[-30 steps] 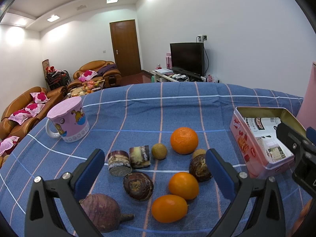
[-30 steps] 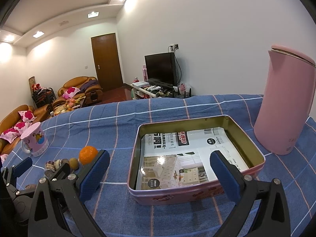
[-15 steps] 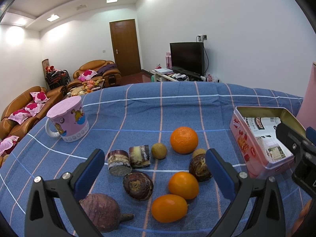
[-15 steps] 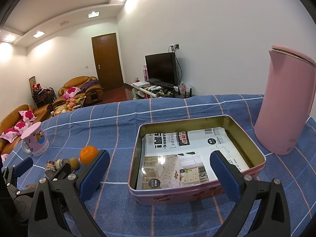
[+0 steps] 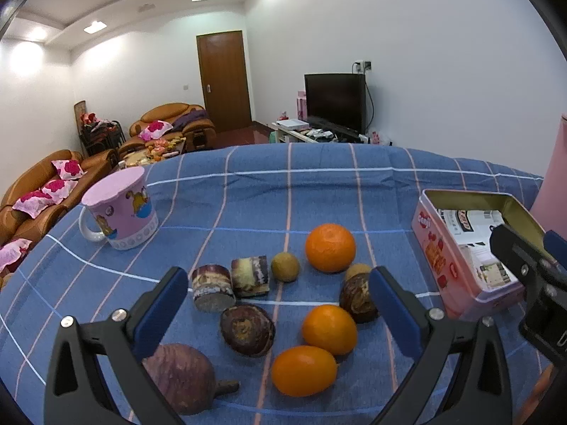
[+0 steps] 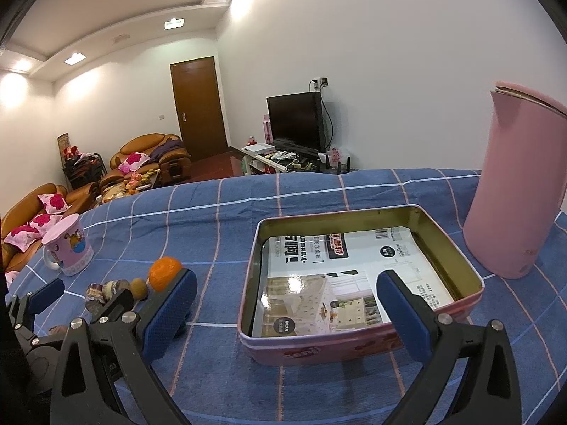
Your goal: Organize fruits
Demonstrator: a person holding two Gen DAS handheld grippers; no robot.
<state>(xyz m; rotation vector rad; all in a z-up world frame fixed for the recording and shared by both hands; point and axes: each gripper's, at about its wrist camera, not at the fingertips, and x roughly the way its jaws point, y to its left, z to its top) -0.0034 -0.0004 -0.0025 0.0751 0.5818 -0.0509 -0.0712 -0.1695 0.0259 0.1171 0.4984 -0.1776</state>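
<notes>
Three oranges lie ahead of the left claw (image 5: 276, 304), whose jaws are spread wide and empty: a dimpled one (image 5: 330, 247) farthest out, a smooth one (image 5: 329, 329) between the fingers and an oval one (image 5: 303, 370) nearest. Two small tan round fruits (image 5: 285, 266) sit beyond, among five brownish-purple root pieces (image 5: 247, 329). The right claw (image 6: 283, 304) also gapes wide, above the pink tin (image 6: 358, 349), its bottom lined with printed paper. On the blue checked table (image 5: 248, 191) a pink mug (image 5: 118, 212) stands far left, a pink kettle (image 6: 514, 191) beyond right.
</notes>
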